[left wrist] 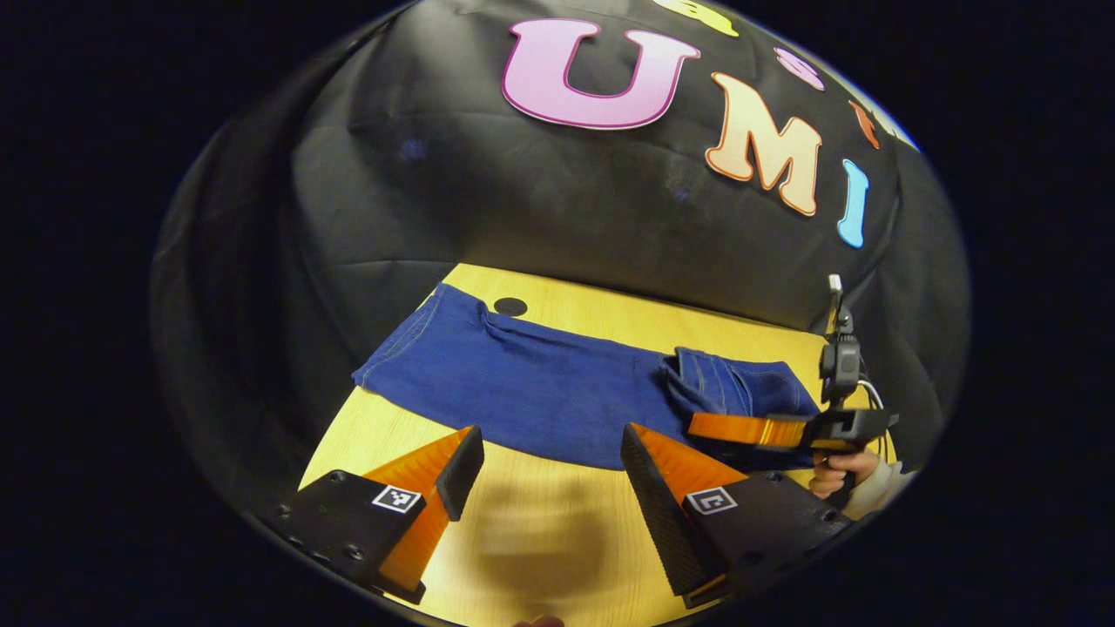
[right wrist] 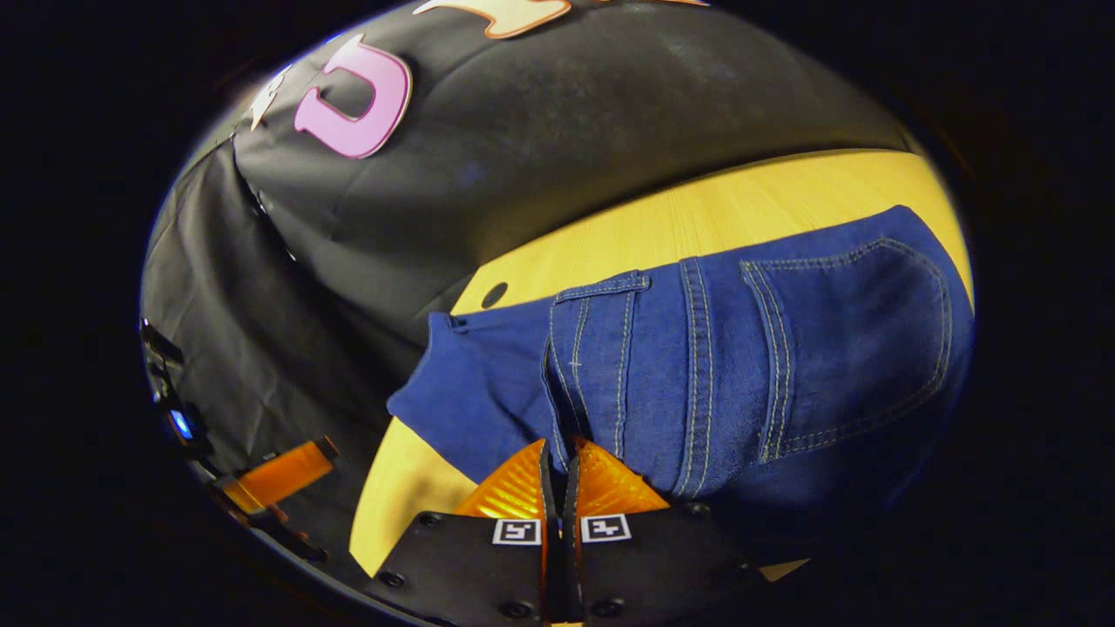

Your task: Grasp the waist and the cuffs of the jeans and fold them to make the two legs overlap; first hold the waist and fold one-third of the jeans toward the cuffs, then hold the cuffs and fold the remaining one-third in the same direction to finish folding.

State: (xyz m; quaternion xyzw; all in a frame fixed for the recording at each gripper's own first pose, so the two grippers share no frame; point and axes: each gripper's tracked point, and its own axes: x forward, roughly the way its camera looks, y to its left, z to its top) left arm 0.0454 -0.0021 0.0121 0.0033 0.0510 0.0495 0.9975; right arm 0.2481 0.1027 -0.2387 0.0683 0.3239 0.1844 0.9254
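Blue jeans (left wrist: 540,392) lie across the yellow table (left wrist: 557,540). Their waist end (left wrist: 740,383) is folded over the legs at the right. In the left gripper view my left gripper (left wrist: 549,444) is open just above the table at the near edge of the legs, with nothing between its fingers. In the right gripper view my right gripper (right wrist: 557,448) is shut on the waist edge of the jeans (right wrist: 697,366), and the back pocket (right wrist: 845,348) lies just beyond it. The right gripper (left wrist: 766,428) also appears at the waist in the left gripper view, with a hand (left wrist: 841,470) holding it.
A small black round hole (left wrist: 510,306) sits in the table by the far edge, behind the cuffs. The black cloth wall rises right behind the table (right wrist: 740,218). The left gripper (right wrist: 279,475) appears far left in the right gripper view, off the table's end.
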